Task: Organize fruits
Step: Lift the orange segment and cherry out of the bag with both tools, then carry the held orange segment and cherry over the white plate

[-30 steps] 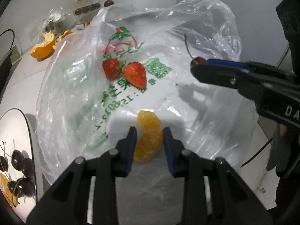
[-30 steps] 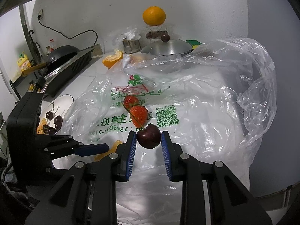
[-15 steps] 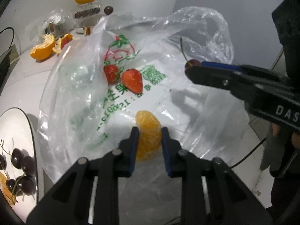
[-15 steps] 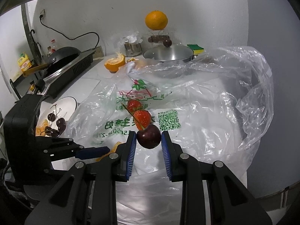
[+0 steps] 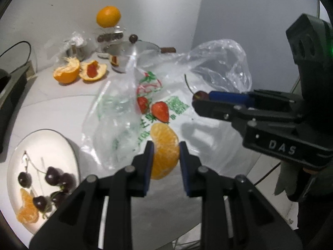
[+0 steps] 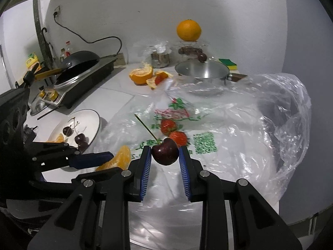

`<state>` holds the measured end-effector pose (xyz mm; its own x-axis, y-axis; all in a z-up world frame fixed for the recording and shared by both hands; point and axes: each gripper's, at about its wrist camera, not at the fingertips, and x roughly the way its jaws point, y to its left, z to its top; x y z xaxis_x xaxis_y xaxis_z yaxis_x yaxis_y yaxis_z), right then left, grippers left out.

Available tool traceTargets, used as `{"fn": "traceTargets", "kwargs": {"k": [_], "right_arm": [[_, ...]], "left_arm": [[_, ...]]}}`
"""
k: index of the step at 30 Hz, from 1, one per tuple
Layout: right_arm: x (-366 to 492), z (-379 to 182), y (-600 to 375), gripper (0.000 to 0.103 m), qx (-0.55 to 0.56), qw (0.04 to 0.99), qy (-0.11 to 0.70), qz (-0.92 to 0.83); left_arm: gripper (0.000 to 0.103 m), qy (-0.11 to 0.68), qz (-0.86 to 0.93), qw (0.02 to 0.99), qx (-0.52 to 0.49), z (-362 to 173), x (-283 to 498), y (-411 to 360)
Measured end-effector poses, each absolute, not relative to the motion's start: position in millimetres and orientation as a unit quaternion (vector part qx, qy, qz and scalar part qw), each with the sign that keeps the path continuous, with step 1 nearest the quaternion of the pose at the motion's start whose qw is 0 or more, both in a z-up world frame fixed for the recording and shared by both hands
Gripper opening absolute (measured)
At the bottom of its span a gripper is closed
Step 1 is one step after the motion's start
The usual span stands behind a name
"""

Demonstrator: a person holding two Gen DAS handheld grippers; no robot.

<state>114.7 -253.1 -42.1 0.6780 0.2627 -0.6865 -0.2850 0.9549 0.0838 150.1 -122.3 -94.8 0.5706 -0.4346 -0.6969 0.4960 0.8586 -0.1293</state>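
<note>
My left gripper [image 5: 166, 149] is shut on an orange segment [image 5: 165, 149], held above the clear plastic bag [image 5: 129, 112]. My right gripper [image 6: 164, 154] is shut on a dark cherry [image 6: 165, 153] with a long stem; it also shows in the left wrist view [image 5: 199, 94]. Two strawberries [image 5: 155, 107] lie on the bag. A white plate [image 5: 60, 145] at the left holds several cherries [image 5: 52, 179] and an orange segment [image 5: 28, 209]. In the right wrist view the plate [image 6: 93, 120] is left of the bag, and the left gripper's orange segment [image 6: 119, 159] shows beside it.
A peeled orange in halves [image 5: 66, 73] lies at the back. A whole orange [image 5: 108, 16] sits on a glass stand. A steel pot with lid [image 6: 201, 71], a sponge [image 6: 228, 63] and a stove with a black pan [image 6: 81, 62] stand behind.
Both grippers have drawn back and lifted from the bag with their fruit; the view has swung left, so the plate and the counter's back now show more.
</note>
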Motion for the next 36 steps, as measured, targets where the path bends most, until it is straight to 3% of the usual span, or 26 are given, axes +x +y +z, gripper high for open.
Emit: {"fn": "traceTargets", "kwargs": {"k": [36], "right_arm": [[117,-44,-114,0.03,-0.07,0.905,0.365,0.209]], "left_arm": [[0.024,0.341,-0.151,0.928,-0.013,-87,137,40]]}}
